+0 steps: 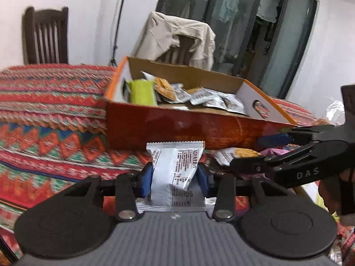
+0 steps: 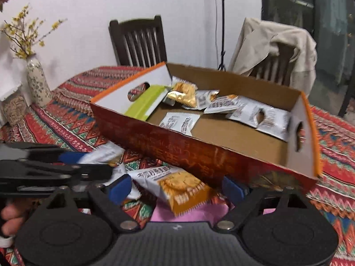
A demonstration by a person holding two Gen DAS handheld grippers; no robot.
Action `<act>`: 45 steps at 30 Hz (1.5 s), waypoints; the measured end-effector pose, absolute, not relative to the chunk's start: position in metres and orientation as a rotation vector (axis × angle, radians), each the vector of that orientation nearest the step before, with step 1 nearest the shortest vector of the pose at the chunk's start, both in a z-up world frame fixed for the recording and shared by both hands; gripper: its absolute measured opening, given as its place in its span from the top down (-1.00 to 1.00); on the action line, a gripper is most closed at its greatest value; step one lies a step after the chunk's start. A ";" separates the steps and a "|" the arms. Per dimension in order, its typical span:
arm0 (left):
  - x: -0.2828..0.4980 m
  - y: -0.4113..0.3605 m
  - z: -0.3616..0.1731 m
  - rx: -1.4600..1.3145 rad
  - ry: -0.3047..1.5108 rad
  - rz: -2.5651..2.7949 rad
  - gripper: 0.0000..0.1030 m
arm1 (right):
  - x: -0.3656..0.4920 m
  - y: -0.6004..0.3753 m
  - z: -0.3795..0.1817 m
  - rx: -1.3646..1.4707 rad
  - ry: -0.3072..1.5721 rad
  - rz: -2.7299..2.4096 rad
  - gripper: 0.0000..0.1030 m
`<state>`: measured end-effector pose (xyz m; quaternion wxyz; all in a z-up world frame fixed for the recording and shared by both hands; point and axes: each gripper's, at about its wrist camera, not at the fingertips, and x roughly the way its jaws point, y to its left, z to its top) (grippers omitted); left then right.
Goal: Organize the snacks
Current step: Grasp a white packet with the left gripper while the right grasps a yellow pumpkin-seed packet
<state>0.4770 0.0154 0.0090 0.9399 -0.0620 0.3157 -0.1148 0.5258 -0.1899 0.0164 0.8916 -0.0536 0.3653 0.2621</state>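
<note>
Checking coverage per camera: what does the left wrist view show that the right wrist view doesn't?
Left wrist only: the left gripper shut on a white snack packet, blue fingers pressing its sides.

Right wrist only: the right gripper open over an orange cracker packet, a vase of yellow flowers, and pink paper.

Both: the cardboard box of snacks, the patterned tablecloth, and the jacket-draped chair.

White walls. Dark wooden slat-back chair behind desk with red patterned cloth. Second chair draped with beige jacket. Black stand pole. Dark-framed glass doors. Floral vase with yellow-blossom branches.
</note>
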 end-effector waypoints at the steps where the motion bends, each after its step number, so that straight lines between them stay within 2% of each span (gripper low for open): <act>1: 0.476 0.017 0.012 -0.121 0.637 -0.218 0.18 | 0.531 -0.188 0.014 -0.107 0.776 0.559 -0.70; 3: 0.474 0.020 0.016 -0.123 0.635 -0.208 0.18 | 0.539 -0.183 0.009 -0.082 0.810 0.600 -0.70; 4: 0.475 0.021 0.017 -0.125 0.637 -0.206 0.18 | 0.542 -0.181 0.007 -0.083 0.822 0.608 -0.62; 6: 0.475 0.020 0.018 -0.115 0.642 -0.194 0.18 | 0.542 -0.174 0.002 -0.127 0.836 0.599 -0.30; 7: 0.474 0.020 0.019 -0.110 0.639 -0.187 0.18 | 0.542 -0.172 0.000 -0.135 0.835 0.599 -0.23; 9: 0.469 0.020 0.024 -0.111 0.633 -0.179 0.18 | 0.539 -0.171 0.000 -0.126 0.840 0.610 0.38; 10: 0.466 0.020 0.027 -0.114 0.630 -0.178 0.18 | 0.536 -0.172 0.001 -0.127 0.832 0.607 0.47; 14: 0.443 0.020 0.039 -0.103 0.592 -0.182 0.18 | 0.522 -0.178 0.014 -0.116 0.777 0.590 0.54; 17: 0.418 0.021 0.044 -0.103 0.572 -0.184 0.19 | 0.512 -0.182 0.025 -0.108 0.732 0.576 0.70; 20: 0.391 0.022 0.046 -0.109 0.565 -0.172 0.19 | 0.494 -0.180 0.035 -0.125 0.682 0.582 0.78; 24: 0.350 0.024 0.046 -0.138 0.566 -0.173 0.19 | 0.458 -0.180 0.051 -0.166 0.590 0.577 0.80; 29: 0.300 0.020 0.038 -0.132 0.577 -0.156 0.19 | 0.370 -0.195 0.070 -0.119 0.503 0.600 0.80; 37: 0.248 0.006 0.018 -0.090 0.643 -0.126 0.18 | 0.259 -0.215 0.037 0.088 0.640 0.673 0.79; 40: 0.234 0.002 0.017 -0.080 0.642 -0.129 0.18 | 0.225 -0.207 0.029 -0.114 0.632 0.562 0.79; 42: 0.227 -0.002 0.015 -0.059 0.642 -0.129 0.17 | 0.207 -0.196 0.025 -0.251 0.630 0.506 0.71; 44: 0.222 -0.006 0.012 -0.034 0.646 -0.123 0.16 | 0.195 -0.192 0.023 -0.256 0.630 0.524 0.67; 45: 0.218 -0.008 0.010 -0.022 0.650 -0.115 0.17 | 0.190 -0.191 0.023 -0.244 0.629 0.555 0.46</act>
